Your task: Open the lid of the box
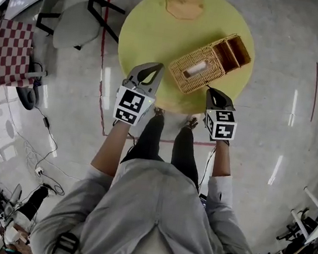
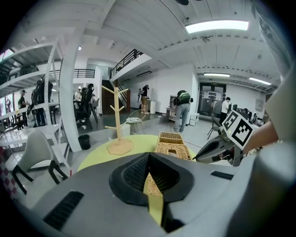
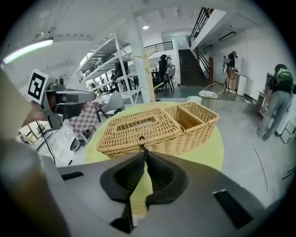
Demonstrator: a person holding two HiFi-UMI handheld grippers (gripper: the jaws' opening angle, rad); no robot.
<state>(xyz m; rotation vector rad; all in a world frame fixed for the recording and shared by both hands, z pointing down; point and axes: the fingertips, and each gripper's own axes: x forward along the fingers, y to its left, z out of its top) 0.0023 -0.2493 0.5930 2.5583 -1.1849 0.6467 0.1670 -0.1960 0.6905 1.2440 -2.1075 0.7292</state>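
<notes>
Now right gripper (image 3: pixel 144 151) pinches the round loop (image 3: pixel 141 140) on the woven wicker lid (image 3: pixel 138 124); left gripper (image 2: pixel 150 155) closed.

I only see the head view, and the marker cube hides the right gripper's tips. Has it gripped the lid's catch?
Observer: Yes. The right gripper has its jaws closed on the dark loop at the front of the lid.
Operator: Is the lid raised yet?
Observer: No, it lies flat on the wicker box.
Operator: And the other hand?
Observer: The left gripper has its jaws together, holding nothing.
</notes>
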